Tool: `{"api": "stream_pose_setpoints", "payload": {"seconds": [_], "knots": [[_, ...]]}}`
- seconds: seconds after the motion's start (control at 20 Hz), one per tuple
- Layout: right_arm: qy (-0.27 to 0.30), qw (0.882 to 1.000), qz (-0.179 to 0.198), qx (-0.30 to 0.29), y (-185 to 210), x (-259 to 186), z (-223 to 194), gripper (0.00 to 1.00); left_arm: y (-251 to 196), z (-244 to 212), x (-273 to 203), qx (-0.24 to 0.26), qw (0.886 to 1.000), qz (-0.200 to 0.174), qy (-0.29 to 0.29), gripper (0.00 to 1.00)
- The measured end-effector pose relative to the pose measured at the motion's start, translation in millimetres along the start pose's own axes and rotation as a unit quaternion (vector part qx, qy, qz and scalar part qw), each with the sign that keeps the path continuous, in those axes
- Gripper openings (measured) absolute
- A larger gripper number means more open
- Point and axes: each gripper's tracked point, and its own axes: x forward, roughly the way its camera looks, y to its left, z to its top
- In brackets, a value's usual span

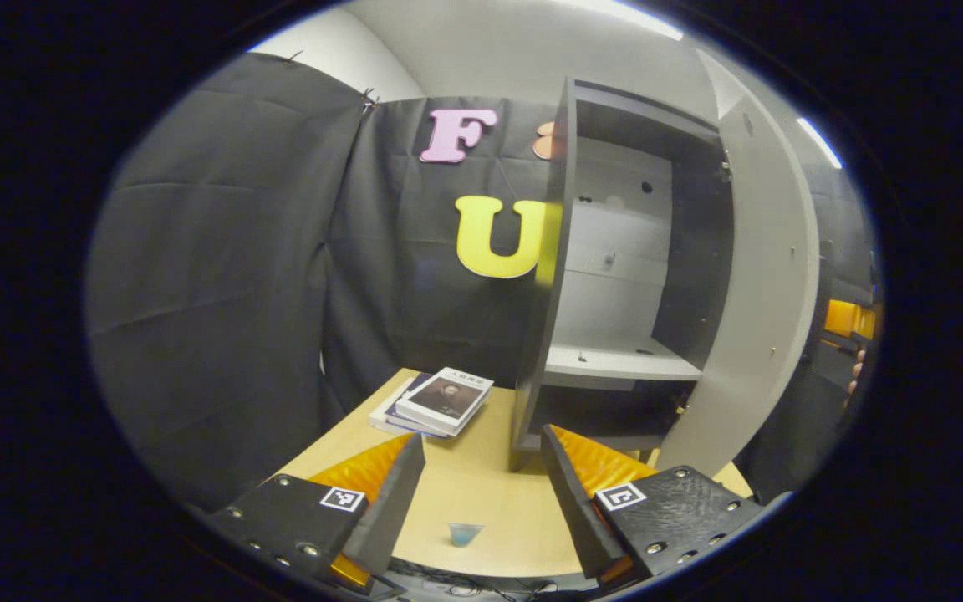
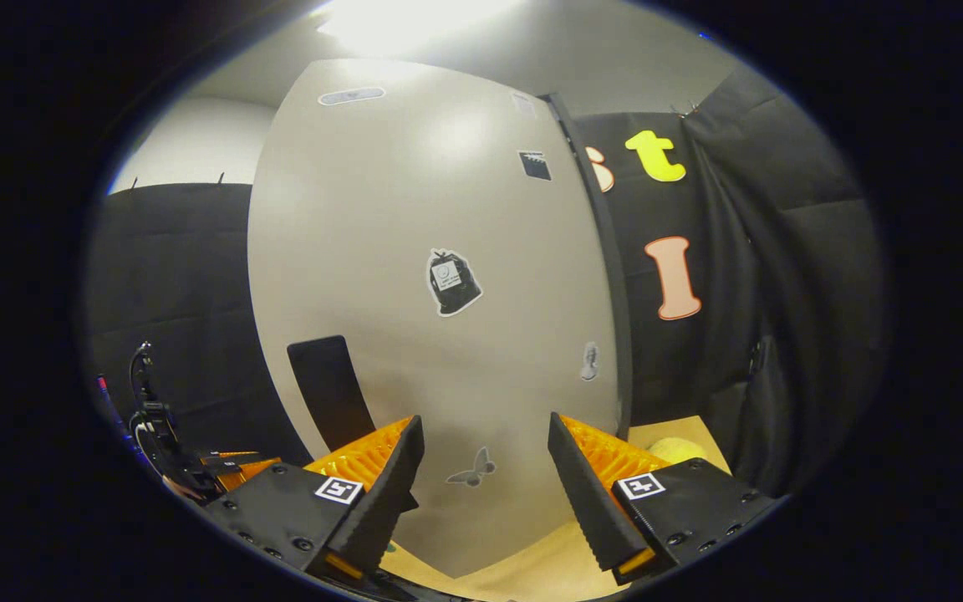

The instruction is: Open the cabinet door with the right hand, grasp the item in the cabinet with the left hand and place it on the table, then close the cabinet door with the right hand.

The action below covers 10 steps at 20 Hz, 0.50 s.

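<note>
On the worktop [image 1: 481, 493] stands the cabinet [image 1: 552, 276], its door [image 1: 761, 293] swung wide to the right, so the inside is open to the left tool [image 1: 481, 489]. That tool hangs back over the near part of the worktop with its fingers spread and nothing between them. In the left gripper view the shelf [image 1: 619, 361] looks bare apart from a few small fittings, and the dark bay below it is too shadowed to read. What the task's item is I cannot say for sure. A small blue cup [image 1: 465, 533] sits on the worktop just ahead of the left tool, between its fingers in the picture, so I judge it to be the item, already set down; a stack of books [image 1: 440, 401] lies farther back, beside the cabinet's left wall.

In the right gripper view the right tool [image 2: 481, 489] faces the door's outer face at close range, fingers apart and holding nothing. The dark handle [image 2: 327, 389] sits to the left of the tool, not between its fingers. Facing the panel like this suits a push, so my guess is that closing the door is the step left.
</note>
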Motion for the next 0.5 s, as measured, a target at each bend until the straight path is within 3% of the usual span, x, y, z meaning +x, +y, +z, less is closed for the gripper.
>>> {"api": "stream_pose_setpoints", "payload": {"seconds": [0.25,0.3,0.35,0.4,0.5], "knots": [[0.011,0.998,0.053,-0.033,38.3,48.6,-11.8,0.95,39.7,14.0,-10.0,-0.014,0.999,0.046,-0.008,0.85],[0.014,0.998,0.054,-0.037,40.9,56.2,-16.6,0.96,47.7,16.9,-12.6,-0.015,0.998,0.057,-0.013,0.84],[0.014,0.998,0.055,-0.038,42.3,60.6,-18.8,0.90,52.9,21.9,-12.4,-0.016,0.998,0.062,-0.018,0.84],[0.012,0.998,0.053,-0.034,41.9,62.4,-19.6,0.96,57.4,26.3,-14.1,-0.015,0.997,0.066,-0.024,0.84],[0.008,0.999,0.048,-0.023,34.1,60.6,-18.6,0.97,64.0,39.7,-15.2,-0.004,0.997,0.070,-0.037,0.84]]}}
